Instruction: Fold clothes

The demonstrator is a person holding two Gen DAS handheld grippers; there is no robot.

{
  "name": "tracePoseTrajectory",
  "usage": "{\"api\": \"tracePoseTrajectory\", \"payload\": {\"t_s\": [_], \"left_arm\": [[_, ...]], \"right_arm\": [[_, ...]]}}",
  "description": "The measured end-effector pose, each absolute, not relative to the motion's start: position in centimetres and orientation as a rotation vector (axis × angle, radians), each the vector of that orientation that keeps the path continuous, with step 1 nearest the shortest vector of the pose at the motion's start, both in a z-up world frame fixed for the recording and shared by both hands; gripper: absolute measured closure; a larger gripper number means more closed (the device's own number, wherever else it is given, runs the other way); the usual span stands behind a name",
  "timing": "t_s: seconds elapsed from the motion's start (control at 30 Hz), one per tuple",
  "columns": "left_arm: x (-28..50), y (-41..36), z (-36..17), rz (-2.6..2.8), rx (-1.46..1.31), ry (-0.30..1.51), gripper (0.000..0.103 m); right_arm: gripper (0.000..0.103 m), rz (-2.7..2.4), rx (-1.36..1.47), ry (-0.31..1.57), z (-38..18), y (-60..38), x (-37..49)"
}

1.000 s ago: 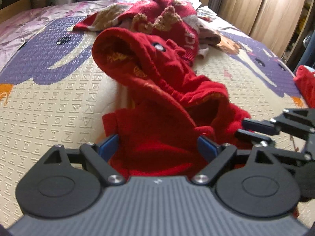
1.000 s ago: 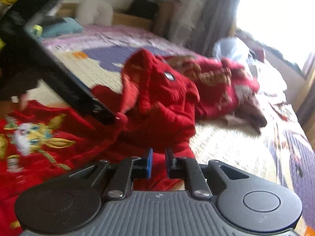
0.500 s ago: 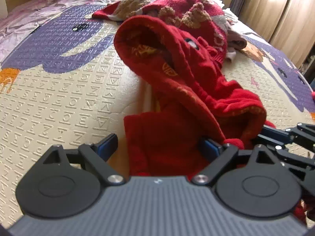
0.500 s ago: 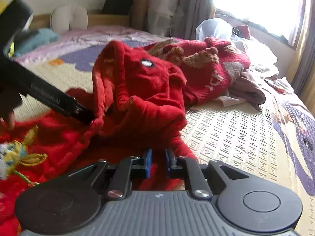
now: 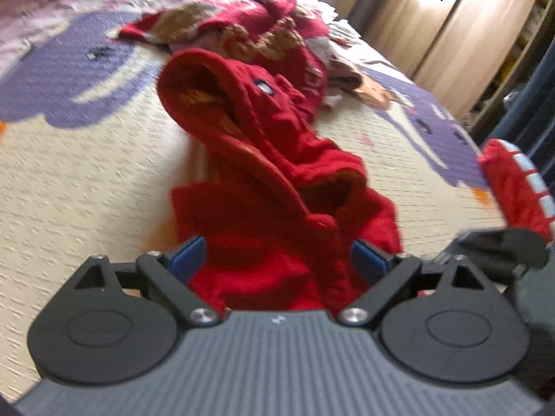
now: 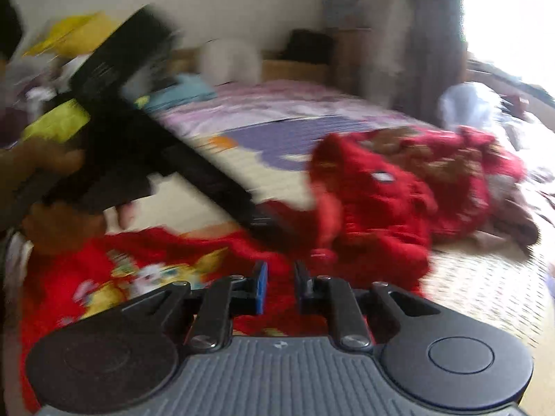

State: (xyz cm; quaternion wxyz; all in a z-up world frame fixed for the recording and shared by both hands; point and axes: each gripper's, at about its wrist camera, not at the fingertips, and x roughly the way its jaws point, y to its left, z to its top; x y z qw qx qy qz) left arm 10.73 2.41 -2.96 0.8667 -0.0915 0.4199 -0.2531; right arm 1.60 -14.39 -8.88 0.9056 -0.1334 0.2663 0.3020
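A red hooded fleece garment (image 5: 277, 180) lies crumpled on the bed mat (image 5: 69, 173), hood end away from me. My left gripper (image 5: 277, 260) hovers over its near end, jaws wide and still opening. Cloth lies between the blue pads (image 5: 189, 260), which do not press it. In the right wrist view the garment (image 6: 374, 208) spreads left into a cartoon print (image 6: 145, 274). My right gripper (image 6: 280, 282) is over it, jaws nearly together and closing. Red cloth shows in the narrow gap; blur hides whether the pads pinch it. A hand (image 6: 45, 166) holds the left gripper there.
A heap of red and tan knitwear (image 5: 263, 31) lies beyond the hood, with a brownish cloth beside it. A red piece with pale stripes (image 5: 510, 187) is at the right edge. Curtains (image 5: 451, 17) hang behind, and a white bag (image 6: 468, 104) sits by the window.
Both views have swung and blurred. The garment now sits further right in the right wrist view. The left wrist view has drawn back from the hood. The garment's shape is much the same.
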Motion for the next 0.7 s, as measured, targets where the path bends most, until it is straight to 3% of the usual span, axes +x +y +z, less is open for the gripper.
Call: {"api": "tracePoseTrajectory", "payload": {"t_s": [0.33, 0.53, 0.7], "left_arm": [[12.5, 1.1, -5.8, -0.445, -0.147, 0.931, 0.009], [12.6, 0.6, -5.9, -0.432, -0.116, 0.926, 0.009], [12.3, 1.3, -5.1, -0.442, -0.143, 0.917, 0.009]], "right_arm": [[0.085, 0.637, -0.338, 0.687, -12.3, -9.4, 2.8], [0.084, 0.568, -0.312, 0.662, -12.8, -9.2, 3.4], [0.068, 0.581, -0.308, 0.644, -10.8, -10.6, 1.6]]}}
